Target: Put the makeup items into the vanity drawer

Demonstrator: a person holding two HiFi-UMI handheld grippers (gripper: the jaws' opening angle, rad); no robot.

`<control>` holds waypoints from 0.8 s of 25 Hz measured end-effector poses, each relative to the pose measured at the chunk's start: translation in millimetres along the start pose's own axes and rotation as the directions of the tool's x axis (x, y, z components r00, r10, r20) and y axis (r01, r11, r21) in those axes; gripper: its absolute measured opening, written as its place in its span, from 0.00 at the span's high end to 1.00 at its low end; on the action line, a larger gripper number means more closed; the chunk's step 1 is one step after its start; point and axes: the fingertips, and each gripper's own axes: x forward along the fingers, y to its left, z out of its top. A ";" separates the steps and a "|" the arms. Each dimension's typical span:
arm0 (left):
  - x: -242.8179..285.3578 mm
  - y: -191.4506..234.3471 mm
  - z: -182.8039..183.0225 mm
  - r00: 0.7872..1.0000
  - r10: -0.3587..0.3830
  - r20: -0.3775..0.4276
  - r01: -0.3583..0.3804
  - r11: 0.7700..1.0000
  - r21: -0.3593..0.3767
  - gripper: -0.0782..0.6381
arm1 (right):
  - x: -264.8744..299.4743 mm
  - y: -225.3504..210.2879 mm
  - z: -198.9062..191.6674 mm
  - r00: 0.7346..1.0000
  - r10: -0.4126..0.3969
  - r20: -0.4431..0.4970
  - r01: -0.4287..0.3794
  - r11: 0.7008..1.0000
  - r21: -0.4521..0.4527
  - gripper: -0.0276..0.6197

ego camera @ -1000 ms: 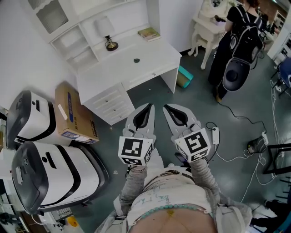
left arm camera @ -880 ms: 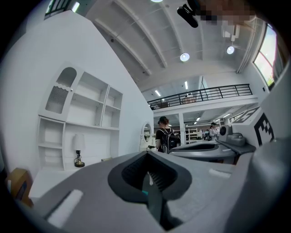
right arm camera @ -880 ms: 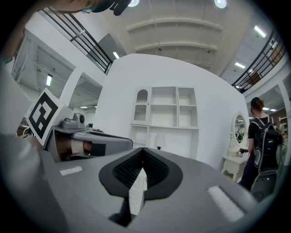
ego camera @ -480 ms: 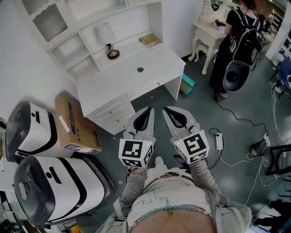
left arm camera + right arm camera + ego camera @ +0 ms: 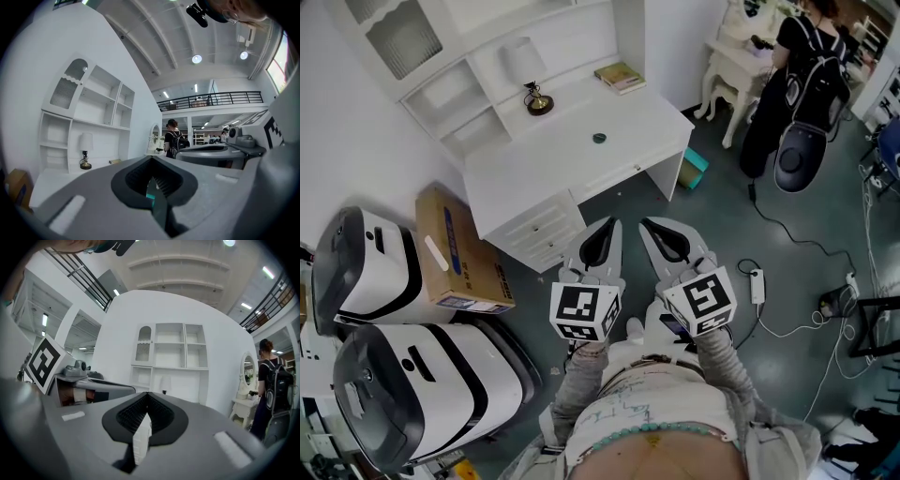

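White-painted vanity across the upper middle of the head view, well apart from both grippers. On its top, alone near the middle, a small dark round item, probably one of the makeup items; a lamp and a book further back. Long drawer under the top shut, and likewise the drawer stack at the vanity's left end. Left gripper and right gripper side by side above the floor, both aimed at the vanity, carrying nothing. Cardboard box and white machines at the left, a person with a backpack at the top right, a power strip and cables on the floor at the right.

Left gripper view: left gripper pressed together, only a thin teal-tinted slit between the pads, nothing in it. Lamp and shelves far beyond.

Right gripper view: right gripper likewise closed and empty, a sliver of white through the slit.

Likely trouble from here: reaching in with jaws together and pushing the round item along the smooth top or off its edge; a weak hold on a small drawer knob slipping mid-pull; a foot caught in the loose cables on the way over.

Hard to make out: what the round item really is, too small to tell; the drawer knobs, barely specks; which drawer to use. No other makeup items visible. Vanity top hidden behind the gripper bodies in both gripper views.
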 end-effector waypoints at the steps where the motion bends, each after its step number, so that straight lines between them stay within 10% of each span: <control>1: 1.2 2.7 -1.0 1.000 0.001 -0.003 -0.001 1.000 -0.004 0.89 | 3.2 -0.1 0.4 1.000 0.004 0.000 -0.004 1.000 -0.002 0.91; 20: 78.1 52.7 8.3 0.998 0.063 -0.010 -0.063 0.998 -0.002 0.89 | 83.9 -55.8 5.4 0.996 0.092 0.012 -0.092 0.996 -0.001 0.91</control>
